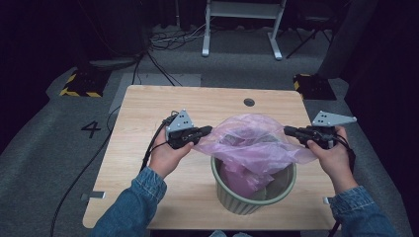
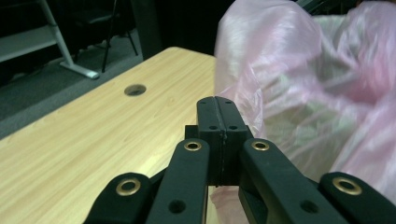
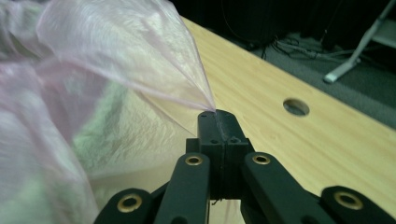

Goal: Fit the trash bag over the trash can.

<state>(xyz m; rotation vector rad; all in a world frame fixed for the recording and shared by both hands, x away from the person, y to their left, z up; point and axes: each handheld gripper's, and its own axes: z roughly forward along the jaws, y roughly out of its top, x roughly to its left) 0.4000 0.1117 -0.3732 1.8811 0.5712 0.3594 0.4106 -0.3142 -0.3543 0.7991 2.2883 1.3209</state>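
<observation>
1. Bin first, from the high view: a pale green ribbed waste bin (image 1: 253, 190) stands on the near half of the wooden table (image 1: 148, 103), right of centre. In it I see the lower part of a thin pink plastic bag (image 1: 252, 143), which billows up above the rim, crumpled and half see-through, with something grey showing faintly through its top. My left gripper (image 1: 205, 131) pinches the bag's left edge; my right gripper (image 1: 289, 131) pinches its right edge. The film is stretched between them above the bin.

2. Left gripper view: the black jaws are pressed together at the tips (image 2: 216, 100), with the pink film just to their right and running down beside them. A round hole (image 2: 135, 89) sits in the tabletop farther off.

3. Right gripper view: the jaws are closed on a drawn-out corner of the bag (image 3: 116, 65), which fans out to the left from the tips (image 3: 215, 113).
</observation>
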